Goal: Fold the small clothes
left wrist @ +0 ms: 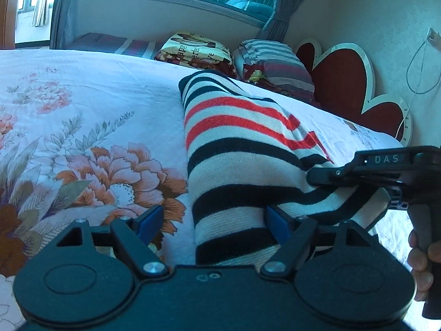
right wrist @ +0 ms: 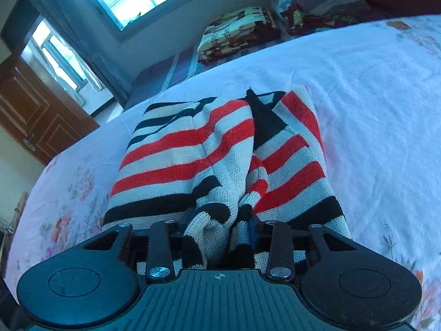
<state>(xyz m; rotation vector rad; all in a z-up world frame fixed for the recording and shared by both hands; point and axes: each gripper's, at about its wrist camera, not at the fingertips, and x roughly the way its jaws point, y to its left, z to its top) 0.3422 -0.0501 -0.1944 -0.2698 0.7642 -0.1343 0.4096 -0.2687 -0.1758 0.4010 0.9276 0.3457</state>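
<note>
A small knit sweater with black, red and cream stripes (left wrist: 237, 149) lies on the floral bedsheet (left wrist: 82, 104), folded lengthwise. My left gripper (left wrist: 212, 220) is open, its blue pads wide apart; the sweater's near edge lies between them. My right gripper (left wrist: 317, 178) comes in from the right and is shut on the sweater's near right part. In the right wrist view the sweater (right wrist: 193, 149) is bunched between the right gripper's (right wrist: 220, 220) closed fingers, with one half folded over the other.
Folded blankets (left wrist: 193, 49) and a striped pillow (left wrist: 275, 58) sit at the far side of the bed. A red heart-shaped headboard (left wrist: 344, 82) stands at the right. A window and curtains are behind. A wooden door (right wrist: 33, 115) shows in the right wrist view.
</note>
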